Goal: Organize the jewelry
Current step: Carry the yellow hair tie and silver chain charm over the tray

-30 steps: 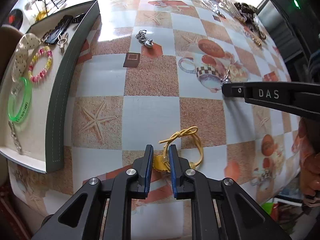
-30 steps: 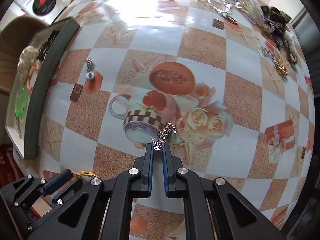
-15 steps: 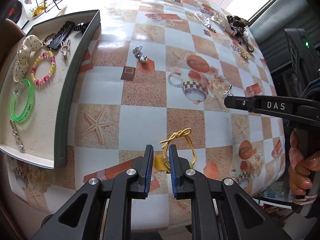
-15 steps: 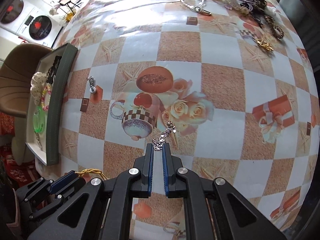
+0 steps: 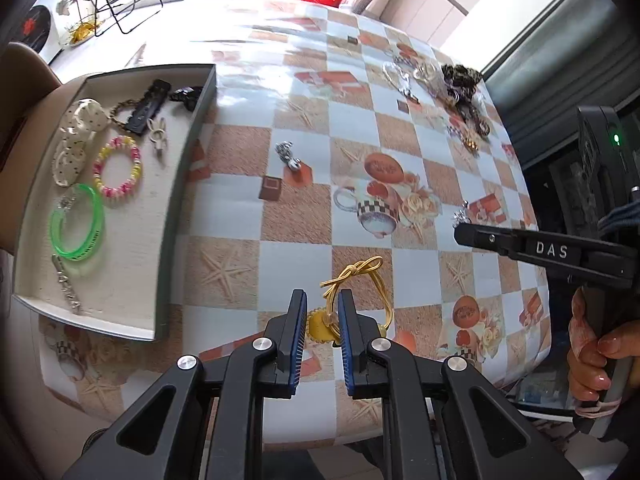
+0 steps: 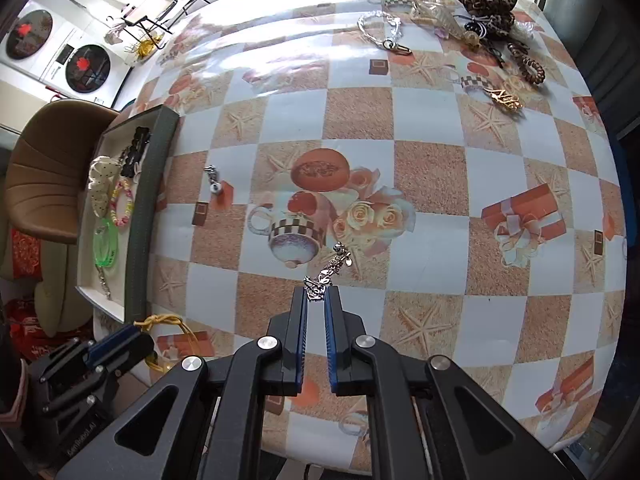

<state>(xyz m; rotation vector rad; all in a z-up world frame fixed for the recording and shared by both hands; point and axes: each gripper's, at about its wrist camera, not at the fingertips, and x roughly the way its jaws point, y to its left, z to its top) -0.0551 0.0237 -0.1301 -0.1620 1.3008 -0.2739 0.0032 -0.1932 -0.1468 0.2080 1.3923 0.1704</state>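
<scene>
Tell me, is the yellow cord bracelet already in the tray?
No. The yellow cord bracelet hangs pinched in the left tool, outside the tray.

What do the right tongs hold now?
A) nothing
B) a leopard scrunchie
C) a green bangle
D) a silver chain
D: the right tongs are shut on a silver chain, which hangs from their tips above the tablecloth.

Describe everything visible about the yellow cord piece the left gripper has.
The yellow cord piece is a thin, shiny golden-yellow loop tied in a small bow at its far end, with a round yellow charm at the near end. The left gripper is shut on the charm end; the loop hangs forward above the checked tablecloth, touching nothing else.
</scene>
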